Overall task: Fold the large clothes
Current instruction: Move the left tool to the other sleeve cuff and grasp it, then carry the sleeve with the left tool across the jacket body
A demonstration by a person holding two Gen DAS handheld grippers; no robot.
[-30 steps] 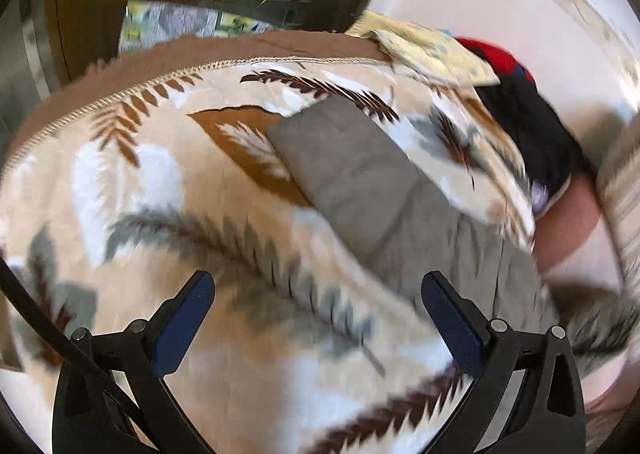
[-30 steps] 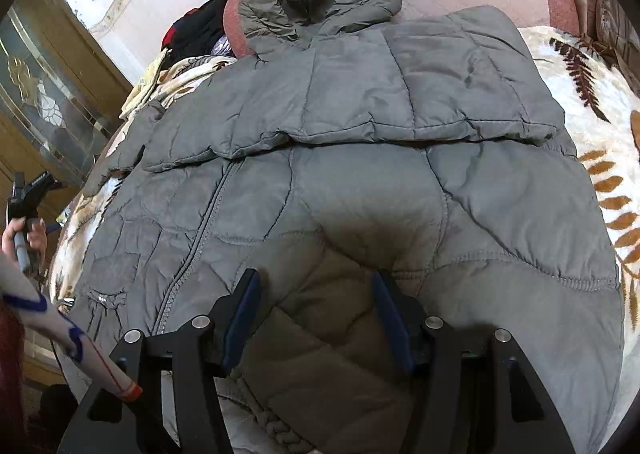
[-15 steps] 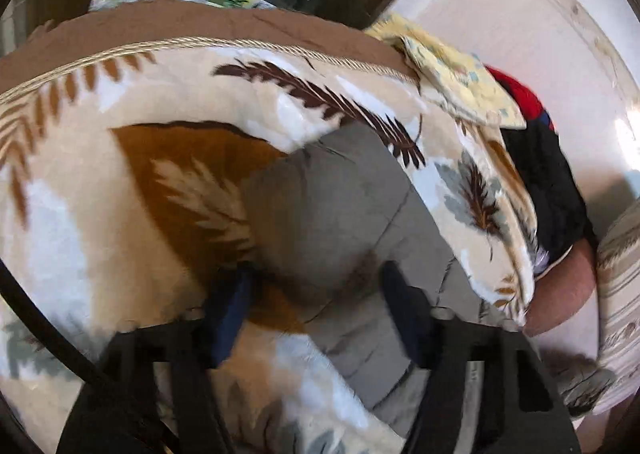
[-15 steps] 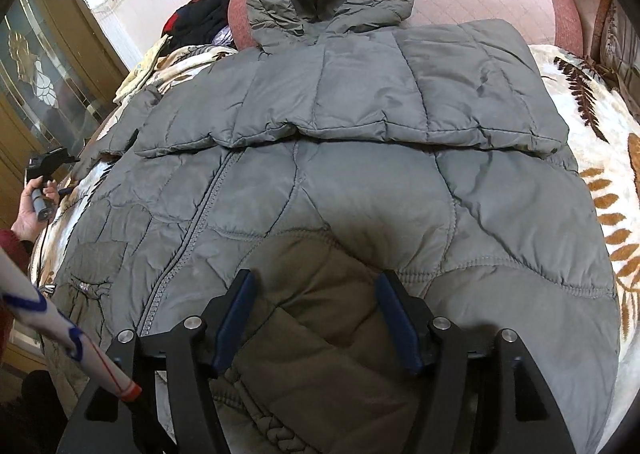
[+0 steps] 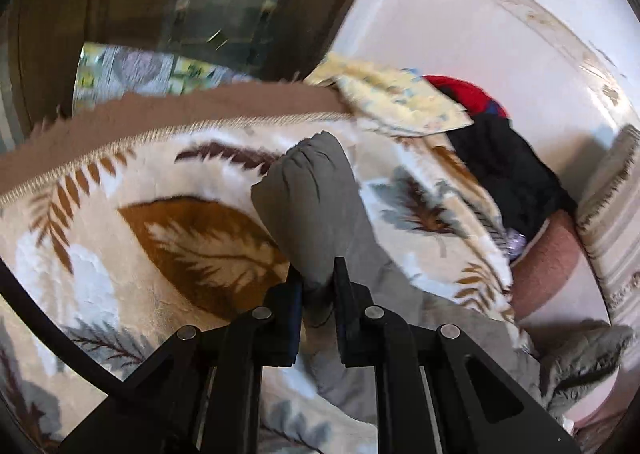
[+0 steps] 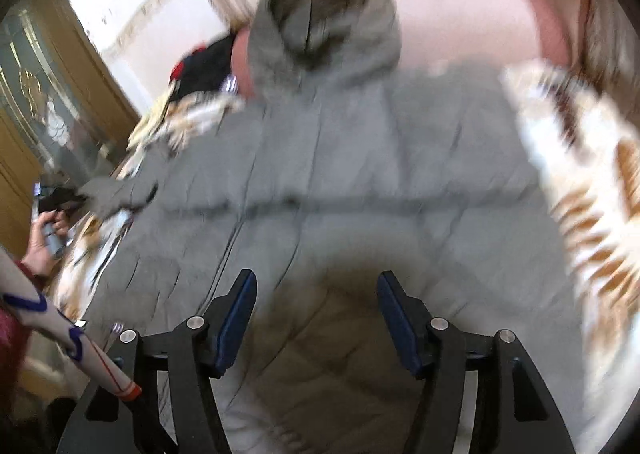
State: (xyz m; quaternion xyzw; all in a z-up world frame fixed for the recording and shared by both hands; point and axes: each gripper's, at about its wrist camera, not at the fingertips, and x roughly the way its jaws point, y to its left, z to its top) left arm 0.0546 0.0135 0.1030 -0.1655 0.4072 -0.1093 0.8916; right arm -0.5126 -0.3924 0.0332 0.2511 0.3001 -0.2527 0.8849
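Open blanket left, clutter at far corner
Leaf-print blanket [image 5: 120, 254] left of the sleeve [image 5: 316, 206] lies bare; clothes pile [image 5: 500, 158] and wall [image 5: 460, 34] crowd the far right.

The jacket [image 6: 360, 174] lies on the blanket [image 5: 140, 246], hood [image 6: 324, 26] farthest away.

- The left gripper [image 5: 318, 286] is seen from its own camera angled downward, with its two black fingers [image 5: 345, 294] drawn almost together.
- A fold of the grey sleeve [image 5: 316, 206] is pinched between the blue pads of that gripper.
- In the right wrist view, the same gripper is seen small at the far left edge, carried by the person's left hand [image 6: 46, 232], which is wrapped around its handle.
- A red cuff is seen at the wrist below that hand.
- The right gripper [image 6: 316, 312] is pointed downward, its jaws held well apart.
- Nothing is pressed by its blue pads [image 6: 394, 314]; whether the cloth is touched cannot be told through the blur.
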